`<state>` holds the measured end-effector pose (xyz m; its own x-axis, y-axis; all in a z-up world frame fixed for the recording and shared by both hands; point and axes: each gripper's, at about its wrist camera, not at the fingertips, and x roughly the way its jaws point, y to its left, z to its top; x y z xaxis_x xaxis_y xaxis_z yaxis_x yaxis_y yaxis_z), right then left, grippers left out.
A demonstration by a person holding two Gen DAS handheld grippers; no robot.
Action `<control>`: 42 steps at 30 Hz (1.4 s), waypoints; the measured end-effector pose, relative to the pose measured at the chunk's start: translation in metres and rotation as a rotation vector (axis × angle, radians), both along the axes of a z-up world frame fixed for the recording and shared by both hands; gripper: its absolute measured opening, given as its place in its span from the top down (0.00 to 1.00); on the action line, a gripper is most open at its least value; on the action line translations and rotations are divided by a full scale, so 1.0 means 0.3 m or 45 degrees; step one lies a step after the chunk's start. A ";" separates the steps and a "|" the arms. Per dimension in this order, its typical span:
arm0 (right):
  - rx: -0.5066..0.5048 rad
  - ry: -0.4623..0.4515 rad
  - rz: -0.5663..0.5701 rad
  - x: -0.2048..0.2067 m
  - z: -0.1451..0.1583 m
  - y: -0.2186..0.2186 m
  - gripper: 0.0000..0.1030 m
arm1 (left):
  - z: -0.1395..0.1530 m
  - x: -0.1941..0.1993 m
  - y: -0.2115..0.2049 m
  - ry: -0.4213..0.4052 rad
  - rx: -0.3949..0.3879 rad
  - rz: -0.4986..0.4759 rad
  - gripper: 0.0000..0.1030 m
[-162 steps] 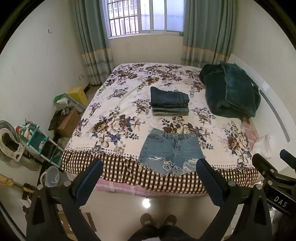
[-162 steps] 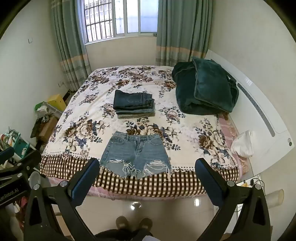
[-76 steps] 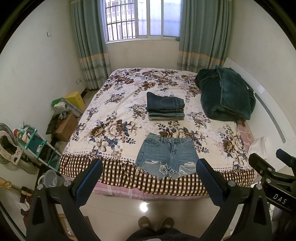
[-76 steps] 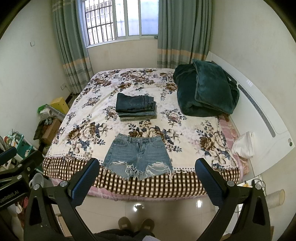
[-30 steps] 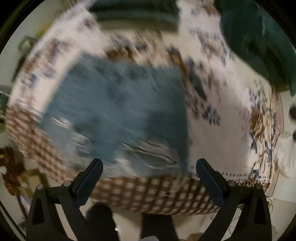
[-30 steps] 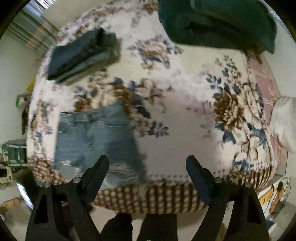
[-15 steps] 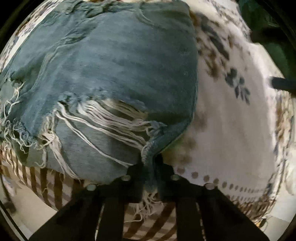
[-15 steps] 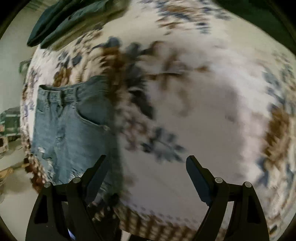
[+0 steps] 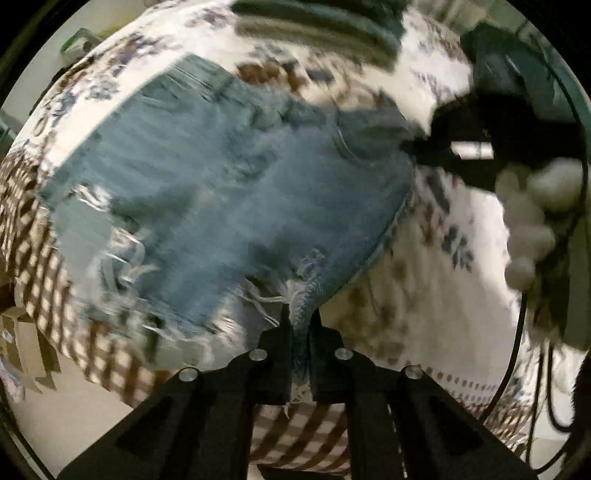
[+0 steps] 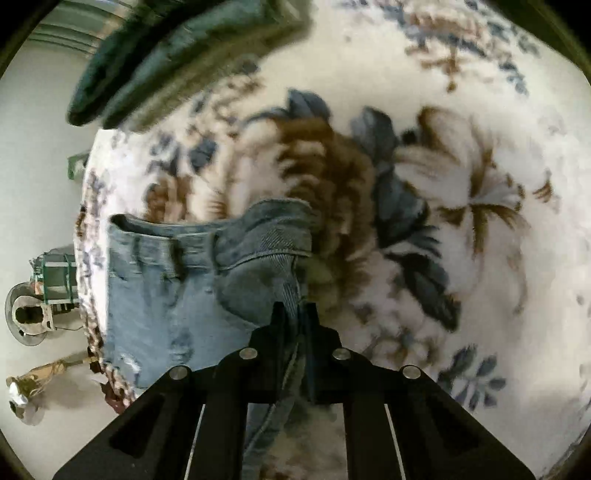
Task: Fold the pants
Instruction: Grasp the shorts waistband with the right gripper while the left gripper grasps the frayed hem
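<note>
Light blue frayed denim shorts [image 9: 229, 192] lie on the floral bedspread [image 9: 424, 306]. My left gripper [image 9: 300, 325] is shut on the frayed right leg hem of the shorts and lifts that corner. My right gripper [image 10: 294, 314] is shut on the right side seam just below the waistband of the shorts [image 10: 177, 280], whose corner is raised off the bed. The right gripper and the gloved hand holding it also show at the right of the left wrist view [image 9: 480, 147].
A stack of folded dark jeans [image 10: 177, 55] lies farther up the bed and also shows in the left wrist view [image 9: 314, 26]. The checked bed skirt [image 9: 33, 229] hangs at the front edge. A fan [image 10: 27, 314] stands on the floor at left.
Both grippers dropped from above the floor to the bed. The left shut on the leg hem half a second ago; the right has just shut below the waistband. The right side is lifting.
</note>
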<state>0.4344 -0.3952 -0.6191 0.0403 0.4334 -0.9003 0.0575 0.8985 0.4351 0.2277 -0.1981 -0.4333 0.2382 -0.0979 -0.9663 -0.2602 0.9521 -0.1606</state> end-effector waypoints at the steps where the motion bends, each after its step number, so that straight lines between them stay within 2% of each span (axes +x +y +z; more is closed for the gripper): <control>1: 0.005 -0.013 -0.008 -0.007 0.042 0.017 0.91 | 0.032 -0.019 0.040 -0.019 -0.009 0.021 0.96; 2: 0.012 -0.028 -0.008 -0.011 0.089 0.043 0.91 | 0.070 -0.028 0.089 -0.040 -0.024 0.048 0.96; 3: 0.013 -0.040 -0.004 -0.012 0.127 0.059 0.91 | 0.030 -0.052 0.095 -0.058 -0.031 0.068 0.96; 5: 0.012 -0.077 0.019 -0.009 0.222 0.132 0.91 | 0.050 -0.061 0.158 -0.095 -0.062 0.123 0.96; 8: -0.002 -0.132 0.084 0.019 0.352 0.302 0.91 | 0.090 -0.049 0.295 -0.128 -0.116 0.227 0.96; 11: -0.046 -0.173 0.180 0.068 0.428 0.510 0.91 | 0.091 -0.020 0.426 -0.144 -0.118 0.305 0.96; 13: -0.073 -0.172 0.216 0.093 0.438 0.658 0.91 | 0.064 -0.003 0.513 -0.142 -0.116 0.359 0.96; 17: -0.140 -0.160 0.331 0.137 0.391 0.980 0.91 | -0.025 0.004 0.699 -0.109 -0.072 0.463 0.96; 20: -0.211 -0.141 0.411 0.151 0.299 1.165 0.91 | -0.116 0.006 0.833 -0.080 -0.044 0.568 0.96; 23: -0.309 -0.113 0.475 0.153 0.185 1.284 0.91 | -0.221 0.020 0.954 -0.039 -0.042 0.654 0.96; 26: -0.375 -0.089 0.519 0.156 0.103 1.361 0.91 | -0.314 0.032 1.027 0.002 -0.092 0.696 0.96; 28: -0.373 -0.057 0.555 0.162 0.066 1.389 0.90 | -0.338 0.022 1.044 0.011 -0.123 0.713 0.95; 30: -0.333 -0.008 0.547 0.173 0.055 1.387 0.83 | -0.329 -0.003 1.044 -0.009 -0.134 0.728 0.92; 31: -0.270 0.011 0.531 0.181 0.063 1.373 0.74 | -0.321 -0.015 1.041 -0.021 -0.139 0.738 0.91; 32: -0.199 0.034 0.522 0.186 0.075 1.355 0.58 | -0.314 -0.028 1.036 -0.026 -0.152 0.754 0.91; 33: -0.154 0.051 0.520 0.186 0.085 1.337 0.50 | -0.311 -0.045 1.033 -0.023 -0.169 0.776 0.85; 34: -0.120 0.058 0.515 0.183 0.101 1.308 0.39 | -0.305 -0.063 1.025 0.000 -0.154 0.805 0.70; 35: -0.096 0.048 0.507 0.176 0.123 1.269 0.33 | -0.298 -0.081 1.013 0.016 -0.128 0.834 0.59; 36: -0.076 0.039 0.506 0.169 0.140 1.231 0.30 | -0.294 -0.089 1.004 0.014 -0.120 0.851 0.33; 37: -0.061 0.034 0.503 0.159 0.156 1.184 0.22 | -0.281 -0.103 0.990 0.002 -0.113 0.872 0.21; 38: -0.047 0.032 0.493 0.151 0.167 1.144 0.14 | -0.258 -0.122 0.970 -0.025 -0.100 0.899 0.21; 40: 0.019 0.046 0.466 0.131 0.184 1.031 0.09 | -0.223 -0.142 0.930 -0.062 -0.089 0.931 0.21; 41: 0.022 0.052 0.458 0.122 0.186 0.987 0.09 | -0.203 -0.158 0.898 -0.072 -0.106 0.968 0.21; 42: 0.014 0.058 0.453 0.113 0.186 0.928 0.09 | -0.190 -0.178 0.865 -0.097 -0.168 1.016 0.21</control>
